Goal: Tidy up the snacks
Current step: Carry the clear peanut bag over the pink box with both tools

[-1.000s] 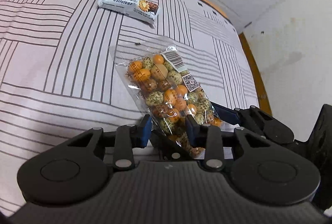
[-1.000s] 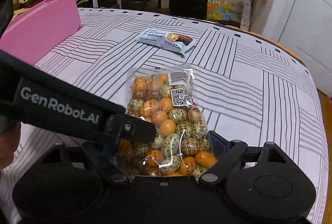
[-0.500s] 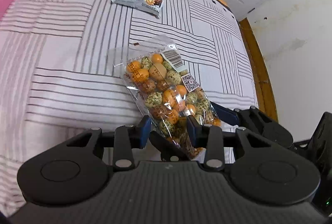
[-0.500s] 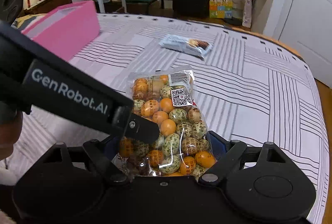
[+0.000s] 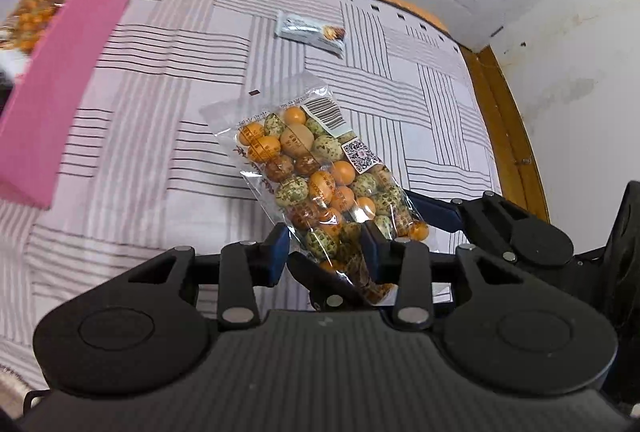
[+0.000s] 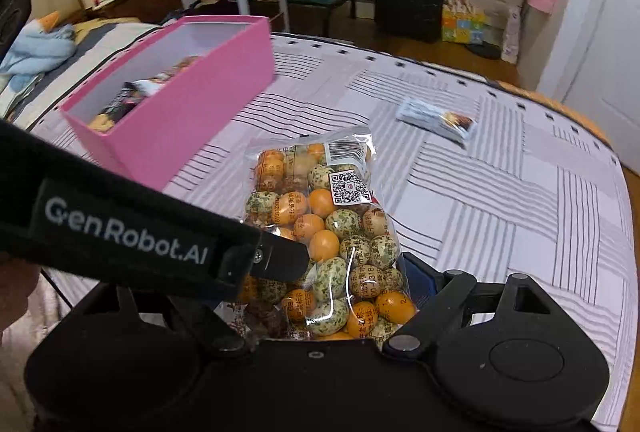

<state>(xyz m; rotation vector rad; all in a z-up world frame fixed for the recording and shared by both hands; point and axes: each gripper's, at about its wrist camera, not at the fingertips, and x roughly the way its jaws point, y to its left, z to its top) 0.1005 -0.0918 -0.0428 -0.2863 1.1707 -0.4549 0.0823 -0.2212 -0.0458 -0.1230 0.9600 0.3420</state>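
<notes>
Both wrist views close over snack bag (image 5: 320, 180)

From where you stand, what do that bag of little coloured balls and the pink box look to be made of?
The snack bag looks like thin clear plastic film: glossy glare streaks, and the coated nuts show through. The pink box seems to be matte cardboard or stiff paperboard, with flat straight walls, a white inside and no shine, though I cannot be sure.
</notes>
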